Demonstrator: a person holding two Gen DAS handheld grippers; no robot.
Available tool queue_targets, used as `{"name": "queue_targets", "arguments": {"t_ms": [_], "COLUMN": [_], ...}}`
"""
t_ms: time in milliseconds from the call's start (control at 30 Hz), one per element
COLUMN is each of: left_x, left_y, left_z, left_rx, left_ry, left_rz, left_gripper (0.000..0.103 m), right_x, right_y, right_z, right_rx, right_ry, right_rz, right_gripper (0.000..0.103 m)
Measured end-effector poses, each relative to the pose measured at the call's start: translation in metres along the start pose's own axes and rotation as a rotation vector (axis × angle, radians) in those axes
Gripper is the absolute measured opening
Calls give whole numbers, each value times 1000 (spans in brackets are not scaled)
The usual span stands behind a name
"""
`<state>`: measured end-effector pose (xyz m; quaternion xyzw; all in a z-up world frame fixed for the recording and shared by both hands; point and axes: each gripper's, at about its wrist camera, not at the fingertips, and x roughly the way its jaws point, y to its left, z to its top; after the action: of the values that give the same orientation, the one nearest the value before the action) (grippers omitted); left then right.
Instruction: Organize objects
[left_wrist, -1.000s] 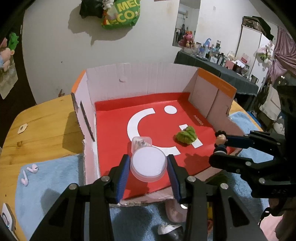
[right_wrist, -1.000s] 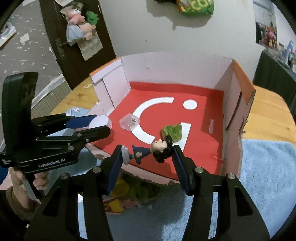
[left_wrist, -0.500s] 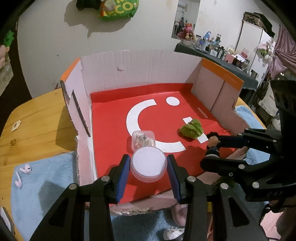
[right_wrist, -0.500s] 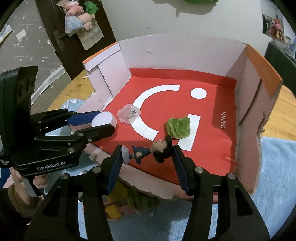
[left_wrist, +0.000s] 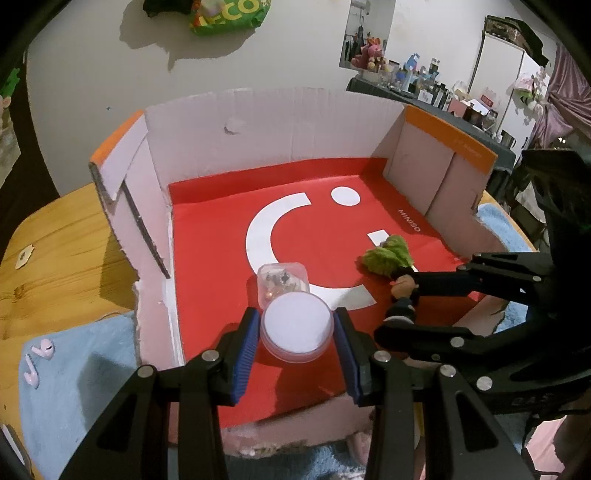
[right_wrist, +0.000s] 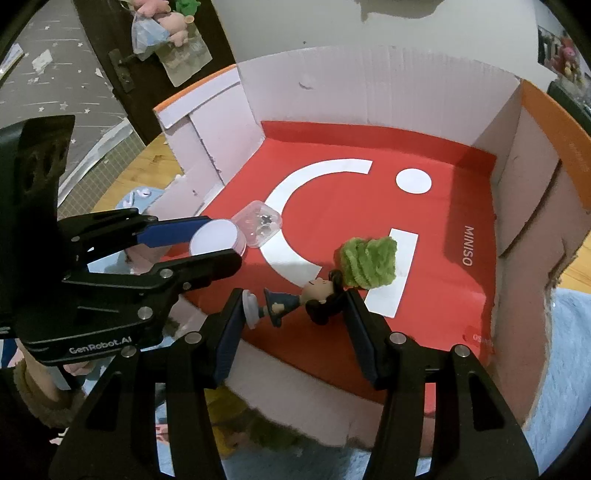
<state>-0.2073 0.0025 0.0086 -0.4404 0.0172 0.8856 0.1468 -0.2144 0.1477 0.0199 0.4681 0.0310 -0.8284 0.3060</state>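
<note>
**Grippers over box, both loaded**

Left gripper (left_wrist: 296, 334) clamps a round white-lidded container (left_wrist: 296, 328) between its blue pads, held level above the near-left part of the cardboard box (left_wrist: 295, 118). Same container seen side-on in the right wrist view (right_wrist: 218, 240), pinched between the left gripper's fingers (right_wrist: 173, 230). Just beyond it, a small clear plastic case (left_wrist: 282, 280) with tiny dark bits inside lies on the red box floor; in both views the container's rim overlaps the case's near edge, real contact cannot be told.

Right gripper (right_wrist: 293, 314) is closed on a small doll figurine (right_wrist: 295, 301), lying sideways across the gap: white round base against the left pad, dark-haired head against the right pad. It hangs over the near edge of the box. From the left wrist view the figurine (left_wrist: 402, 295) sits at the right gripper's tips.

Green fuzzy plush item (right_wrist: 369, 262) rests on the red floor just past the figurine's head, partly over a white bar of the printed logo.

Box stands on a wooden table (left_wrist: 55, 258) with a blue towel (left_wrist: 74, 387) at the near side; two pink earbuds (left_wrist: 37, 362) lie on the towel, left of the box.
</note>
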Motion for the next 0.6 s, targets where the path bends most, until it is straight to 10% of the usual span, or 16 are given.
{"name": "queue_targets", "arguments": {"t_ms": [600], "left_x": [27], "left_y": [2], "left_z": [17], "left_rx": [-16], "left_ry": [12], "left_rz": [25], "left_gripper": [43], "right_x": [5], "right_y": [-20], "right_z": [12], "right_rx": [-13], "right_ry": [-46], "right_rz": [-124], "right_gripper": [52]}}
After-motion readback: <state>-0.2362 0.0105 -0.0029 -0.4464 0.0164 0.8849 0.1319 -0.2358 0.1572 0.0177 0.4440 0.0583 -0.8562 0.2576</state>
